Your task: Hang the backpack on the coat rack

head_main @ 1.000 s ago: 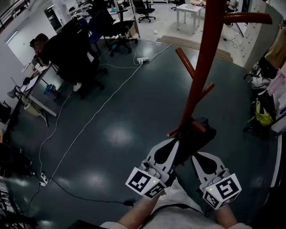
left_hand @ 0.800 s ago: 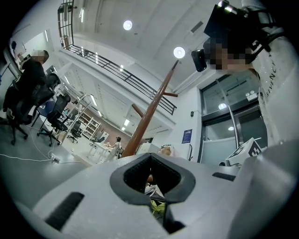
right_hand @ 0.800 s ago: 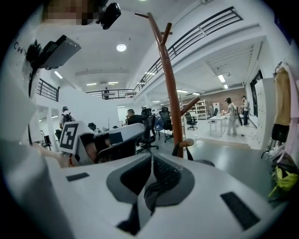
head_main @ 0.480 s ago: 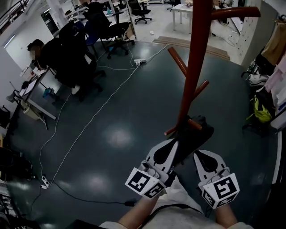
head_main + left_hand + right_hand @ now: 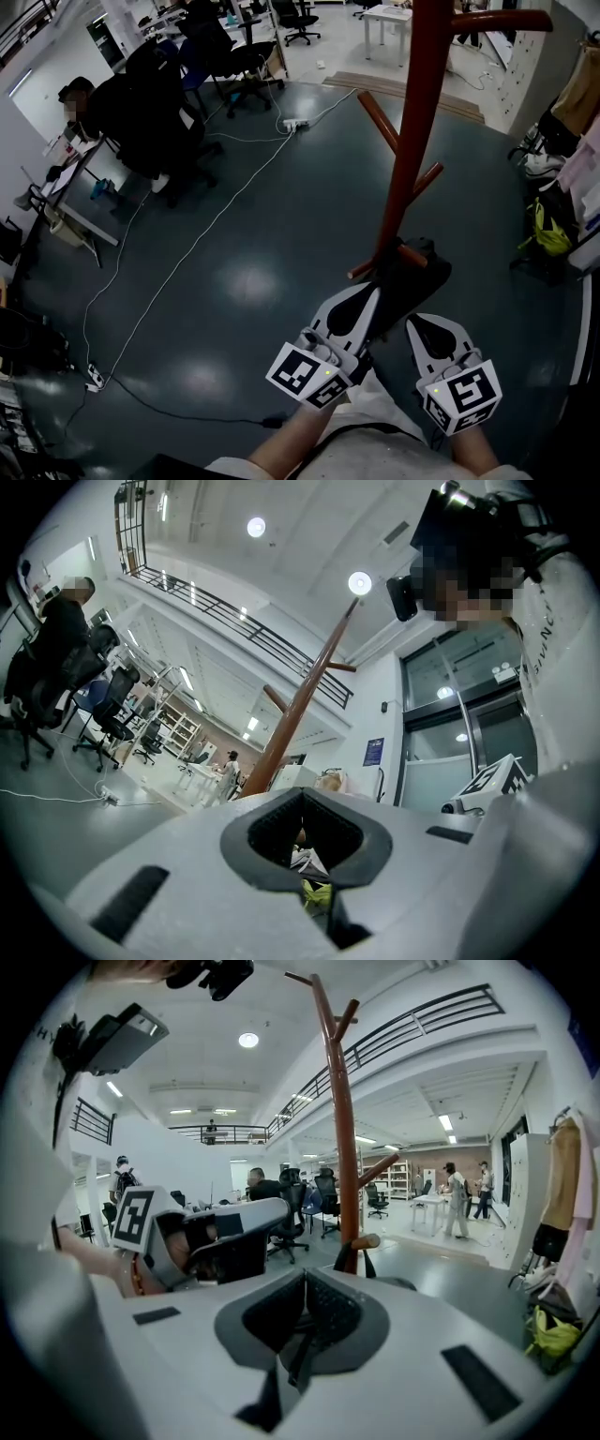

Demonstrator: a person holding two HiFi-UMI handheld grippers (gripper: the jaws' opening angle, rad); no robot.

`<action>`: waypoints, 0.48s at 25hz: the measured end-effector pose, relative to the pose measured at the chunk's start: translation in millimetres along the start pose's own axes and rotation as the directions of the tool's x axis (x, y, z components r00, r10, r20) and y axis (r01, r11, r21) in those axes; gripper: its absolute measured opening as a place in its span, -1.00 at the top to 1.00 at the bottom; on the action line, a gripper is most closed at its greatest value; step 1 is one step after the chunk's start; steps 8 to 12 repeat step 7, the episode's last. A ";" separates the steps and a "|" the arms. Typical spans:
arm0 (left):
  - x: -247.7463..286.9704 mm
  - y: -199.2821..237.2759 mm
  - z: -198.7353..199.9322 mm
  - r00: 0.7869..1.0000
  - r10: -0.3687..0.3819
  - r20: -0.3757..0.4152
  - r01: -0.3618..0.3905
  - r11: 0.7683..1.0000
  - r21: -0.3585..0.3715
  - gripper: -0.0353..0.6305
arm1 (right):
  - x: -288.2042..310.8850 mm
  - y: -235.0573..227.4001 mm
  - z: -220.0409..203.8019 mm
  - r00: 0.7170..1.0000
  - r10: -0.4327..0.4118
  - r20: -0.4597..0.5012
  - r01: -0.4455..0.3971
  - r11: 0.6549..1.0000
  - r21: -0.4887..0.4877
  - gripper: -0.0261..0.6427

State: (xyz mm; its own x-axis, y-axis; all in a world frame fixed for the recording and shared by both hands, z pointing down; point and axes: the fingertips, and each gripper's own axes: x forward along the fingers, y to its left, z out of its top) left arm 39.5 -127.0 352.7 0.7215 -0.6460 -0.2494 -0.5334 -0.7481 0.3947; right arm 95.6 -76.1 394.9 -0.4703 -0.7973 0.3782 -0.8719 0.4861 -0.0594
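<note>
The red-brown coat rack rises in front of me, with short pegs low on its pole. The black backpack hangs against the pole's foot, and its strap loops over a low peg. My left gripper is shut, its tip against the bag's left side. Only the room shows through the hole between the left gripper's pads. My right gripper sits just below the bag. It is shut, and a thin dark strap runs between the right gripper's pads.
Office chairs and desks with a seated person stand at the back left. A white cable and a power strip lie on the dark floor. Clothes and a yellow-green bag sit at the right.
The view has shifted slightly against the rack. Both grippers stay shut by the backpack at the pole's foot, with almost no movement.
</note>
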 end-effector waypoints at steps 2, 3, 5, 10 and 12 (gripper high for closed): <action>0.2 1.2 1.7 1.000 -0.003 0.001 0.003 1.000 -0.001 0.87 | 1.2 0.1 1.1 1.000 -0.003 -0.005 0.003 1.000 -0.002 0.86; 0.1 1.9 1.5 1.000 -0.003 0.000 0.003 1.000 -0.001 0.86 | 1.6 -0.1 2.0 1.000 -0.005 -0.004 0.005 1.000 -0.006 0.86; 0.3 3.3 -0.3 1.000 -0.003 -0.001 0.003 1.000 -0.003 0.86 | 2.3 -1.3 2.2 1.000 -0.009 -0.003 0.009 1.000 -0.011 0.86; 0.8 4.7 -2.8 1.000 -0.003 -0.002 0.003 1.000 -0.005 0.86 | 3.1 -3.0 0.7 1.000 -0.015 -0.004 0.015 1.000 -0.012 0.86; 0.8 4.7 -2.8 1.000 -0.003 -0.002 0.003 1.000 -0.005 0.86 | 3.1 -3.0 0.7 1.000 -0.015 -0.004 0.015 1.000 -0.012 0.86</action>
